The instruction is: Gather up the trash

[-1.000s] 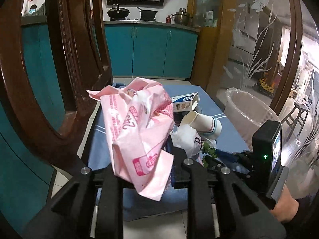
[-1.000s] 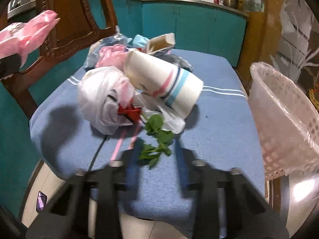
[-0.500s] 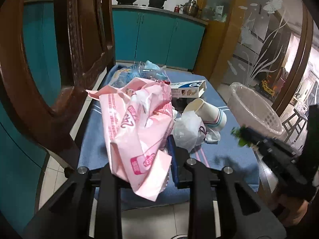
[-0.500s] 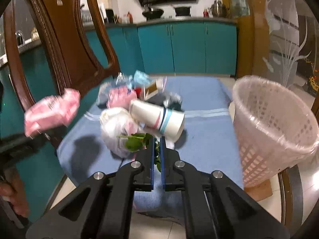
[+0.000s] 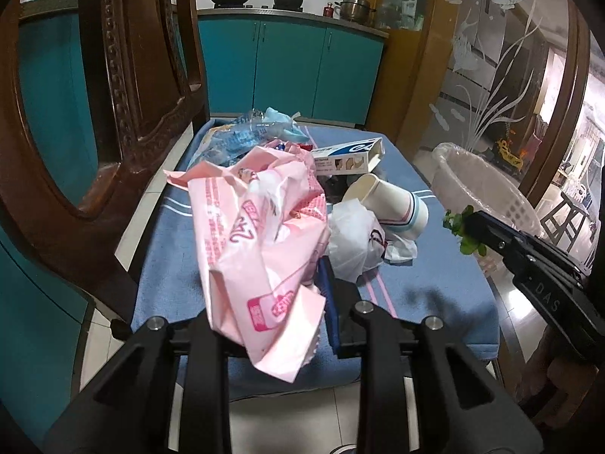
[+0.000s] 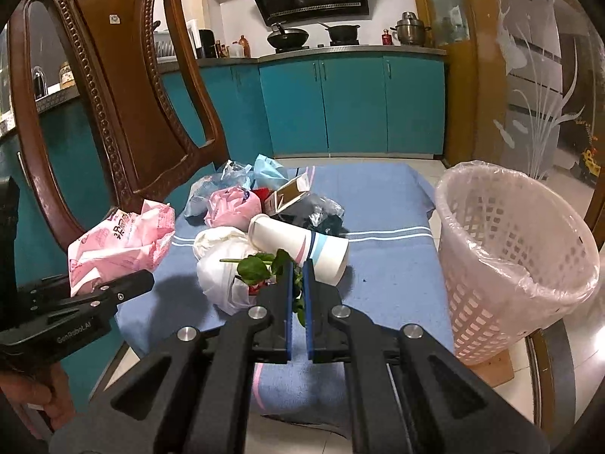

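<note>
The right gripper (image 6: 298, 268) has its fingers pressed together on a green leafy sprig (image 6: 261, 268), which hangs in the air in front of the paper cup (image 6: 302, 246). The sprig is very light and limp; I judge it can slip out easily, so a hold on the stem is safer than on a leaf. The left gripper (image 5: 272, 302) has its fingers clamped on a crumpled pink wrapper (image 5: 261, 242), lifted above the near left part of the cloth. Its fingers have opened a little just now, yet the wrapper is between them and does not fall. This wrapper is thin, soft and slippery, and it will crush but not break.

The other trash lies behind the cup on a blue cloth (image 6: 378, 196): a white plastic bag (image 6: 219, 272) touching the cup, a small carton (image 5: 348, 157), pink and bluish bags. The cup is stiff but light and, lying on its side, it may roll.

The white lined basket (image 6: 518, 249) stands just right of the cup, beside the cloth edge, tilted. A carved wooden chair back (image 6: 113, 94) rises left of the cup. Behind are teal kitchen cabinets and pots on a stove
</note>
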A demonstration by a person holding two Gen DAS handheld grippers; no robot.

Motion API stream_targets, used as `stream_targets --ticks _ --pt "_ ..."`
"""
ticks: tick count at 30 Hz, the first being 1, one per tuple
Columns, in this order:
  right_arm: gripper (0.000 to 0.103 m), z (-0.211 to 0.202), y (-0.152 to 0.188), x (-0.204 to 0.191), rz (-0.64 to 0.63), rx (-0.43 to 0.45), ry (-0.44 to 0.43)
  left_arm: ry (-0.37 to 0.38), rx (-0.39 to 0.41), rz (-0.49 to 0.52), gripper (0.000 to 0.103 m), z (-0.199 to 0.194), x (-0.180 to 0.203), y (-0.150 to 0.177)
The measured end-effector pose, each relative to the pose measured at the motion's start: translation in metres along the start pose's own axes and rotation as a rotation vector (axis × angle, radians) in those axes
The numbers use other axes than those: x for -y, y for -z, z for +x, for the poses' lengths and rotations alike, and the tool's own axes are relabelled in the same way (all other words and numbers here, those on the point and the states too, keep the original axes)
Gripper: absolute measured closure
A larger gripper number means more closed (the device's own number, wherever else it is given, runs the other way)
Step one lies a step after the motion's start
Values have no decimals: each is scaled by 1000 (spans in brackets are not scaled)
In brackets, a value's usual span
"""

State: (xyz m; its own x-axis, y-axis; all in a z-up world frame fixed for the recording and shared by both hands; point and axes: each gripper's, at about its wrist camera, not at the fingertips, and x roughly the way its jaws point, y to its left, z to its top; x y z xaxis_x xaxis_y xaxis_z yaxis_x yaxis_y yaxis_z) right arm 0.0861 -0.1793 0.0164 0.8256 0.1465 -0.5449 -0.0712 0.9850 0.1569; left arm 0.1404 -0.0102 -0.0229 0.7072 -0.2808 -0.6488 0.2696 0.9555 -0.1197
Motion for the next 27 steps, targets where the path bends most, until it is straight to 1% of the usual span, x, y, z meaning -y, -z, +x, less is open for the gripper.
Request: stream_targets --ticks 14,21,27 --pt "97 -1 1 1 -8 5 9 -16 1 0 73 2 -2 1" --pt "97 -1 1 0 -14 3 12 -32 -10 8 79 5 -1 2" --pt "97 0 2 0 -16 1 15 -33 -8 -14 81 7 -5 3"
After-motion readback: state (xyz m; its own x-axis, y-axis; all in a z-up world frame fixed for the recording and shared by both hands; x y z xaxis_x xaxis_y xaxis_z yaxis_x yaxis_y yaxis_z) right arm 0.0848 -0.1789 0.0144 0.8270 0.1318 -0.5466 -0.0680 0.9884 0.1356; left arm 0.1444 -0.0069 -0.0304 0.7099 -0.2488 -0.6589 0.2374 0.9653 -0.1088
